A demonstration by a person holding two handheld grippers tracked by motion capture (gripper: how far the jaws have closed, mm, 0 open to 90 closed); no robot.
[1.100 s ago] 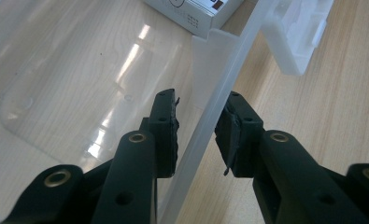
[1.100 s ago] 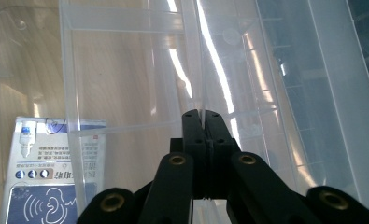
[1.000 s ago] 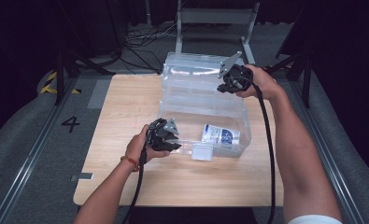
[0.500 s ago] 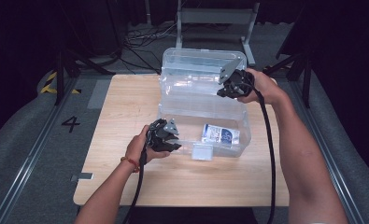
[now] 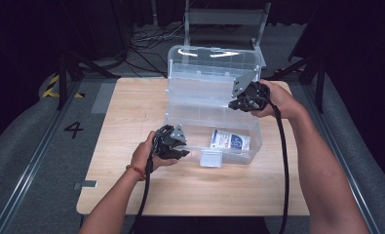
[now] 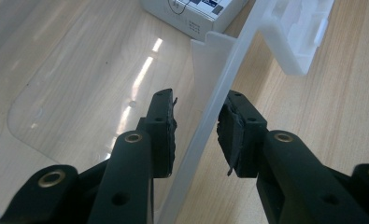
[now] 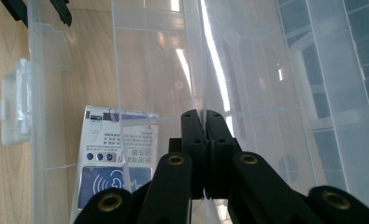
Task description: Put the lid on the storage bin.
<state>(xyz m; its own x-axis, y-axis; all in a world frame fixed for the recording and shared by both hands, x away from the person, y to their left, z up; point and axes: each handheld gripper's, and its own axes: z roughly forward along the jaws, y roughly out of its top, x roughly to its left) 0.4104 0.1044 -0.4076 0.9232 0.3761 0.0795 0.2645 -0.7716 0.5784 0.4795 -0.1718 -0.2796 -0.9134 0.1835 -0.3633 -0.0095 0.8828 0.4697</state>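
Note:
A clear plastic box (image 5: 256, 142) stands on the wooden table with its lid (image 5: 214, 61) raised at the back. A small white and blue carton (image 5: 230, 140) lies on its floor, also in the left gripper view (image 6: 191, 11) and the right gripper view (image 7: 112, 158). My right gripper (image 5: 234, 104) is shut on the thin edge of a clear insert tray (image 5: 200, 95), held over the box; the pads meet on the sheet (image 7: 202, 114). My left gripper (image 5: 181, 146) straddles the box's front wall (image 6: 196, 100), one jaw inside and one outside, with a small gap on the inner side.
The white latch (image 5: 210, 158) hangs on the box's front wall, just right of the left gripper. Bare wood runs along the table's left side and front edge (image 5: 195, 212). A grey chair (image 5: 226, 17) stands behind the table. Cables trail from both grippers toward me.
My right gripper has come toward me and lower in the high view, with the tray's edge still in it. The left hand and the box have stayed put.

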